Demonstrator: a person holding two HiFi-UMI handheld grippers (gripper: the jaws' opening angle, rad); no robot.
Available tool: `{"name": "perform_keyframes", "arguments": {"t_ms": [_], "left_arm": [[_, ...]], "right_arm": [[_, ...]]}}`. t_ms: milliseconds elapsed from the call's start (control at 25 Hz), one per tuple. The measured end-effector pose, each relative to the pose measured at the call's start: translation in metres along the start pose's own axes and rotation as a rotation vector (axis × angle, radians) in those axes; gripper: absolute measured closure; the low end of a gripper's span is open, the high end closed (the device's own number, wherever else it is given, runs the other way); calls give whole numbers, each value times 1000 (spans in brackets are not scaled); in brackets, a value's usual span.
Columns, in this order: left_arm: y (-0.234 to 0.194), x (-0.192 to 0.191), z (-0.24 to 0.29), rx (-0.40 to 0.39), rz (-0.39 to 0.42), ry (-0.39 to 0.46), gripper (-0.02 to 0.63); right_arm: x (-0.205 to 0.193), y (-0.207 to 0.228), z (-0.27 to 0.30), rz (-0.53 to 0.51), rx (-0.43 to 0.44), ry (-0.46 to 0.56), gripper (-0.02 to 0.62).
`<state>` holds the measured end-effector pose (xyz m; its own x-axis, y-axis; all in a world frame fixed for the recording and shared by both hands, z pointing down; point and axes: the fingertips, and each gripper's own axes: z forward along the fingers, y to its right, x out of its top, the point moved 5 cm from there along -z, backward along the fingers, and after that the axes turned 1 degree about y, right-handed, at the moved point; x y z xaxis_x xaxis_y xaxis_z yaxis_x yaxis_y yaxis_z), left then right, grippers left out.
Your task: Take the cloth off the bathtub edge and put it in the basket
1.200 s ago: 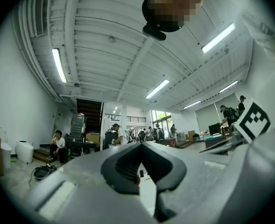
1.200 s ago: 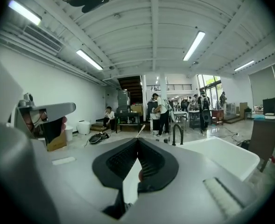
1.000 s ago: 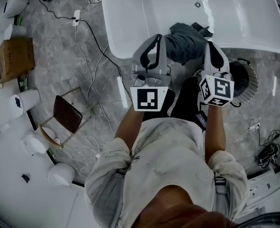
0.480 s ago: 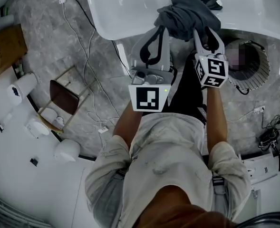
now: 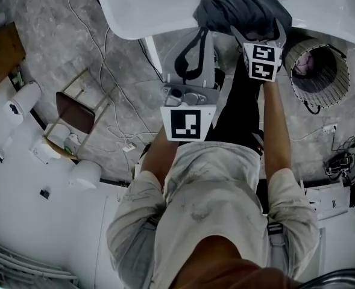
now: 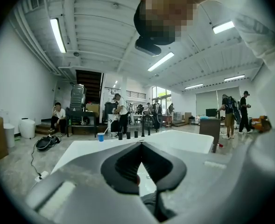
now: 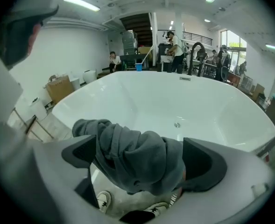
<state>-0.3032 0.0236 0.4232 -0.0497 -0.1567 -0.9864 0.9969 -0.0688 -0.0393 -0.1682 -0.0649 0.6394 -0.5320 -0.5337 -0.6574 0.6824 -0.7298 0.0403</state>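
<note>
Moved since a second ago: both grippers have pushed farther out toward the bathtub [image 5: 153, 11]. The right gripper [image 7: 141, 148] was hanging short of the cloth [image 5: 243, 8] and now has it between its jaws. Those jaws were pinched together back then. The basket [image 5: 344, 83] has slid further into the head view too.

Cloth: dark grey and all bunched up, slumped over the tub's near edge with part of it hanging down the outside. Not in the basket yet.

Right gripper: jaws swinging open, one pad on each side of the bunch. Fabric fills the gap and brushes the right pad, but nothing's squeezing it, so no grip as far as I can see.

Left gripper [image 6: 139, 144]: jaws closed, tips meeting, nothing caught between them. It sits just left of the right one, pointed at the tub's near edge, by the left end of the cloth.

Basket: round with a ribbed wall, on the floor [image 5: 44, 35] just right of the right gripper and close to the tub's near wall. Something pinkish lies inside, can't tell what.

Bathtub: white, drain [image 7: 177, 124] showing in the bottom in the right gripper view.

Other stuff: small chair [image 5: 75, 112] with a dark seat well off to the left, and cables [image 5: 129, 147] trailing over the grey marbled floor between it and the tub.
</note>
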Motion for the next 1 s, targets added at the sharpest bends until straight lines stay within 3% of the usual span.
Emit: {"name": "perform_keyframes", "arguments": {"t_ms": [160,280,360,480,520,560,600,800,1000], "left_arm": [[-2,-16,0,4,-10,-31,604],[-6,-23,4,5,-17,-47,604],[-8,-26,5,8,-25,-53,604],[-9,-26,5,5,-23,-50,604],[-10,-27,6,6,-22,-51,604],[-11,-28,6,10,-24,-55,604],[-12,-29,7,16,-29,-61,604],[-14,-29,8,29,-40,-63,604],[-16,-26,6,43,-45,-63,604]], "right_arm": [[-1,-6,16,-158,-2,-28,6],[-4,-8,24,-220,58,-80,6],[-15,-11,32,-340,90,-160,5],[-23,-9,39,-534,53,-223,6],[-22,-6,39,-567,20,-213,30],[-21,-3,39,-597,-18,-191,122],[-20,-2,38,-627,-49,-169,159],[-19,-10,35,-782,-73,-159,251],[-20,-15,30,-862,-49,-144,311]]}}
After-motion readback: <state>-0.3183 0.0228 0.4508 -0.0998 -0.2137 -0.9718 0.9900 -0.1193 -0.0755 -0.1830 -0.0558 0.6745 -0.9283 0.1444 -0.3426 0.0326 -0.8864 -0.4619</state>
